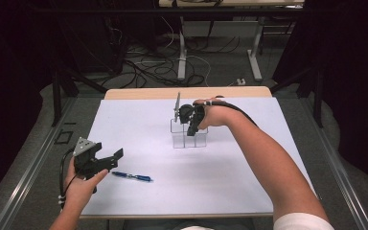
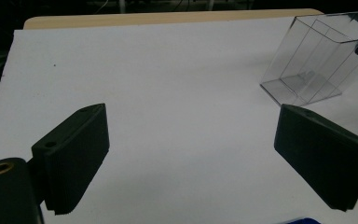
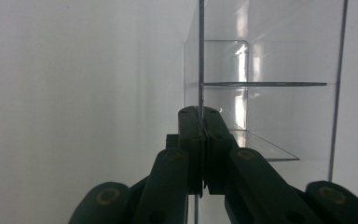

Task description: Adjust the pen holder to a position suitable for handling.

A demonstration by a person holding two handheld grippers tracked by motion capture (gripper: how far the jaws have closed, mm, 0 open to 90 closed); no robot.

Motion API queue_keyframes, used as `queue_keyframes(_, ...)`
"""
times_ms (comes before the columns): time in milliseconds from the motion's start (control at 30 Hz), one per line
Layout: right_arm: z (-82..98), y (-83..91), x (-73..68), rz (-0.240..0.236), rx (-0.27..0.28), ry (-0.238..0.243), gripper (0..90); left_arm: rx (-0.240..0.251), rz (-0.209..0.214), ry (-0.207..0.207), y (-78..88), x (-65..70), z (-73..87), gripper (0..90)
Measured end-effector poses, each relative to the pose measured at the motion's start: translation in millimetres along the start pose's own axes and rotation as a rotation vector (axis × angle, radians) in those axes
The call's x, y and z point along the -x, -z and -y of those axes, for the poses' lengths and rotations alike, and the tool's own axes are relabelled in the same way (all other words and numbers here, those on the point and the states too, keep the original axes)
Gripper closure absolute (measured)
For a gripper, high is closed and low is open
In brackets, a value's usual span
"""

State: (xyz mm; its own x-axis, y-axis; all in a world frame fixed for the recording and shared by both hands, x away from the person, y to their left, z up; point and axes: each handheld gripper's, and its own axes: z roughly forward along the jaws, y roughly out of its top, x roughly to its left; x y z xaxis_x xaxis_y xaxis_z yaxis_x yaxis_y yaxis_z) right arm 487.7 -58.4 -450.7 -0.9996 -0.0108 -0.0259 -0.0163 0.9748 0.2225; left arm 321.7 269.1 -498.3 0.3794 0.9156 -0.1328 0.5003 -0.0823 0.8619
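A clear plastic box with inner dividers [image 1: 188, 134] stands on the white sheet near the table's middle, also seen at the upper right of the left gripper view as the clear box [image 2: 312, 60]. My right gripper [image 1: 191, 128] points down at it from above, shut on the box's thin wall [image 3: 199, 70], which runs up between the closed jaws [image 3: 199, 116]. A blue pen [image 1: 132, 177] lies on the sheet at the front left. My left gripper [image 1: 115, 158] hovers just left of the pen, jaws wide open and empty [image 2: 191, 154].
The white sheet [image 1: 230, 172] covers most of the table; a wooden edge [image 1: 187, 92] shows at the back. Beyond it are cables and table legs on the floor [image 1: 182, 62]. Metal rails run along both sides of the table.
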Motion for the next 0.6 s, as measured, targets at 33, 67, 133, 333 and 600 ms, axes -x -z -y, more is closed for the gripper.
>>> queue_keyframes(33,0.2,0.0,-0.1,-0.003,0.000,-0.003,88.8,0.001,-0.001,0.000,-0.1,-0.1,0.0,9.9)
queue_keyframes(67,0.3,0.1,0.0,-0.003,-0.001,-0.002,88.8,0.000,0.000,-0.001,-0.1,-0.2,0.0,9.9)
queue_keyframes(133,0.2,-0.1,0.0,-0.005,-0.002,-0.004,88.8,0.000,0.000,0.000,-0.1,-0.1,0.0,9.9)
queue_keyframes(333,0.7,0.0,-1.3,-0.010,0.000,-0.009,87.9,0.000,0.000,0.000,0.0,0.3,0.0,9.9)
queue_keyframes(600,2.1,2.6,-3.8,0.006,0.024,-0.059,80.8,0.000,0.001,0.000,0.0,0.6,-0.1,9.9)
